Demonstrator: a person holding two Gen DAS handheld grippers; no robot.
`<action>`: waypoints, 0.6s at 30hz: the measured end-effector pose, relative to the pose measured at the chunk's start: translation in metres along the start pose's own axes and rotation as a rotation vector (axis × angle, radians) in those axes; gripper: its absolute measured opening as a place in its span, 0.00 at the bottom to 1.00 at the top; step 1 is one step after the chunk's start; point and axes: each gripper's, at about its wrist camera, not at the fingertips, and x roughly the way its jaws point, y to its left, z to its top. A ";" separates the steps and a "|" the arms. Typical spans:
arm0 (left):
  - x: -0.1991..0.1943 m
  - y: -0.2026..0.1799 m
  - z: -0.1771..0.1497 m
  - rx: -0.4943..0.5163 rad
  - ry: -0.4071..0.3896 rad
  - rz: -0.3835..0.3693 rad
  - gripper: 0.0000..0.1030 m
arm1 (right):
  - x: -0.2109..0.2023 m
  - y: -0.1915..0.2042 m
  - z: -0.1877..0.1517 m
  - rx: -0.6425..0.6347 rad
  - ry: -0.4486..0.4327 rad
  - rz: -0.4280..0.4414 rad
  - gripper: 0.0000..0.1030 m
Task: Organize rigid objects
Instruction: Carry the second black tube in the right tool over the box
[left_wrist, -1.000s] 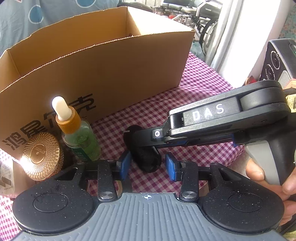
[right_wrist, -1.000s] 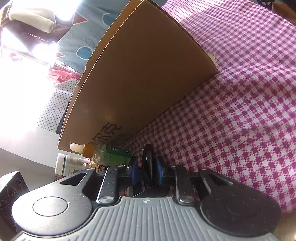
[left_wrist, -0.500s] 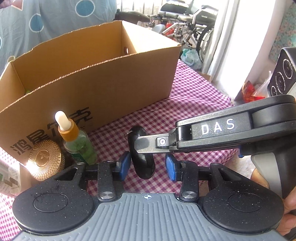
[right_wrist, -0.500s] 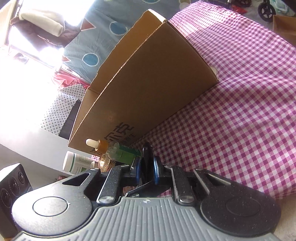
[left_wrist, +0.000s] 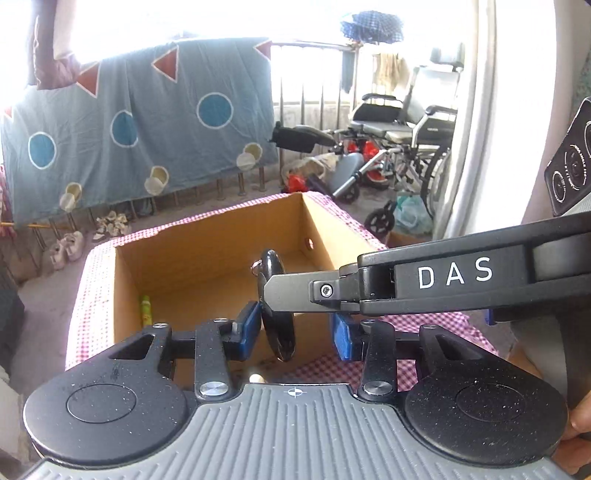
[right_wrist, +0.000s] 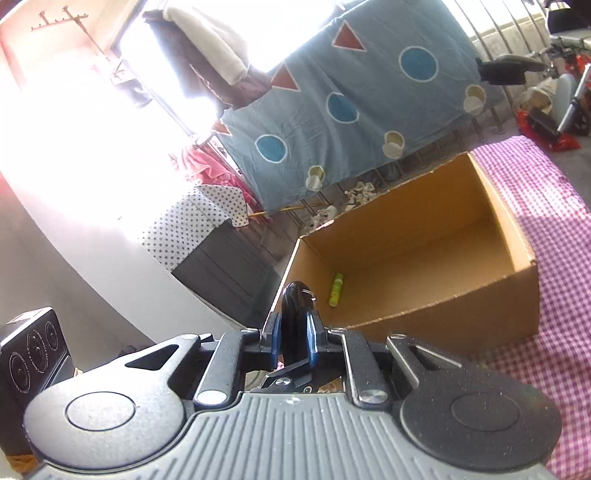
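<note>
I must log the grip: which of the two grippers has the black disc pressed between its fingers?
The right gripper: its blue fingers clamp the black disc. The left gripper stands open around it, without touching.

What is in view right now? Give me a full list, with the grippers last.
black disc-shaped object: 1, black with a small metal ring, clamped in the right gripper, lifted in front of the box
cardboard box: 1, brown, open top, on the checked cloth
small green bottle: 1, green, lying inside the box at its far wall
checked tablecloth: 1, purple and white, under the box
hanging sheet: 1, blue with circles and red triangles, behind the table
wheelchair: at least 1, grey, far right background
right gripper: 1, blue pads, shut on the disc
left gripper: 1, blue pads, open either side of the disc
</note>
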 end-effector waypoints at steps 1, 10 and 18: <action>0.002 0.008 0.006 -0.009 0.007 0.008 0.39 | 0.010 0.005 0.009 -0.009 0.017 0.009 0.16; 0.076 0.107 0.032 -0.241 0.269 0.019 0.39 | 0.140 -0.023 0.073 0.166 0.325 0.059 0.15; 0.127 0.142 0.025 -0.310 0.418 0.069 0.39 | 0.217 -0.066 0.078 0.303 0.465 -0.031 0.15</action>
